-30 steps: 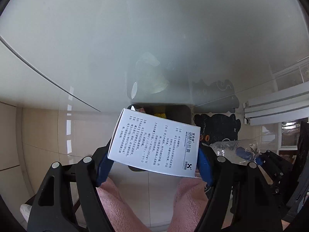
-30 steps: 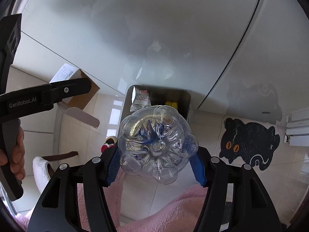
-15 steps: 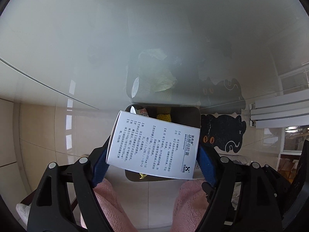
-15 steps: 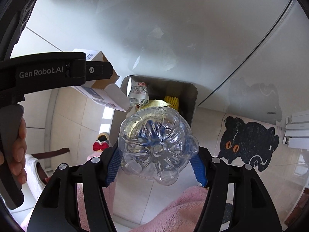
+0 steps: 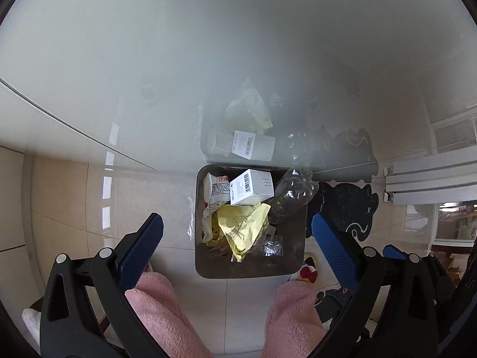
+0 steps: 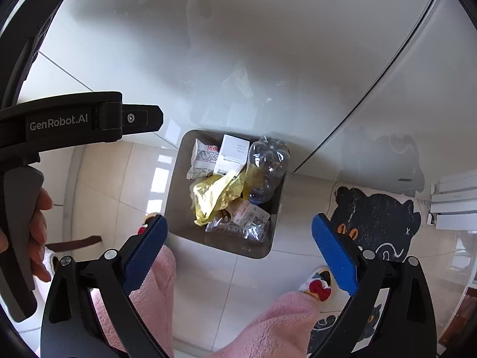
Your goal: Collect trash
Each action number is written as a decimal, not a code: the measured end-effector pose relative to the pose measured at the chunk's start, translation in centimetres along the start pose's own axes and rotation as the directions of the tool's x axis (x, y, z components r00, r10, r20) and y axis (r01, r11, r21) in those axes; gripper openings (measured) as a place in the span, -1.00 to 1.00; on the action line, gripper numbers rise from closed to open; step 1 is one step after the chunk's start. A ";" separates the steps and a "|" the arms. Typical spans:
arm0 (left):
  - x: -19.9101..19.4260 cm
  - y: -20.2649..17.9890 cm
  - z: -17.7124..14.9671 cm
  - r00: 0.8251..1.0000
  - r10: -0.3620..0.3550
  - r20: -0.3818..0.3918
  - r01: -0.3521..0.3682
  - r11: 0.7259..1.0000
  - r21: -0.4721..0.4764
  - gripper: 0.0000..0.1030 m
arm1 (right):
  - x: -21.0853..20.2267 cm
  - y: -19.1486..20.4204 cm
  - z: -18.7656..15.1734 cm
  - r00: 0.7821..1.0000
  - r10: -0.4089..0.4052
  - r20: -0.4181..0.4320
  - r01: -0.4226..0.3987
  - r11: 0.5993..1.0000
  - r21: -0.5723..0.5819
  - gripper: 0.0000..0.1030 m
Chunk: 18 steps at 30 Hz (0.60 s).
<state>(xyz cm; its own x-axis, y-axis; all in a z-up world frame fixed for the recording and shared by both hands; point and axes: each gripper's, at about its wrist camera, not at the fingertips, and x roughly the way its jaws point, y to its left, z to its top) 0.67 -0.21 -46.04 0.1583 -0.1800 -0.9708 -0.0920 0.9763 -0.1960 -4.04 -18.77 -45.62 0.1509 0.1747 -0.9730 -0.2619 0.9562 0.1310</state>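
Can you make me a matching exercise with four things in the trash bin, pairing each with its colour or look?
Things:
1. box
2. bottle
3. crumpled wrapper
4. bin

Looks:
a. yellow
b. dark grey
c. white with a barcode
d. clear plastic

Pairs: 1-c, 2-d, 3-a, 4-b

Both wrist cameras look steeply down from above the floor, side by side. Each centres on the grey rectangular trash bin (image 5: 250, 268) (image 6: 176, 185) and shares the black cat-shaped floor mat (image 5: 348, 205) (image 6: 378, 217) and cream floor tiles (image 5: 65, 197) (image 6: 119, 185).
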 end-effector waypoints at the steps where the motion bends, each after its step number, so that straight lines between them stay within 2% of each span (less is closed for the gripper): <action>1: -0.3 0.0 0.0 1.000 0.002 0.003 -0.002 1.000 0.001 0.84 | -0.2 0.0 0.0 1.000 -0.003 0.000 0.003 1.000 0.000 0.90; 9: -3.3 0.1 -0.3 0.999 0.007 0.032 -0.007 1.000 -0.004 0.84 | -3.2 -0.6 0.0 1.000 -0.003 0.029 0.003 1.000 0.012 0.90; 18: -9.3 -0.9 -1.5 0.994 0.026 0.104 -0.030 0.999 0.035 0.84 | -8.9 -1.2 0.3 0.995 0.003 0.103 -0.004 1.000 0.011 0.93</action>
<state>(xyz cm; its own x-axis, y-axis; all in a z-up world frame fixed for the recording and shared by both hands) -2.18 0.40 -37.03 0.2573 -0.1413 -0.9559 -0.0621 0.9848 -0.1623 -4.75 -21.41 -37.07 0.2479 0.2012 -0.9477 -0.2520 0.9579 0.1374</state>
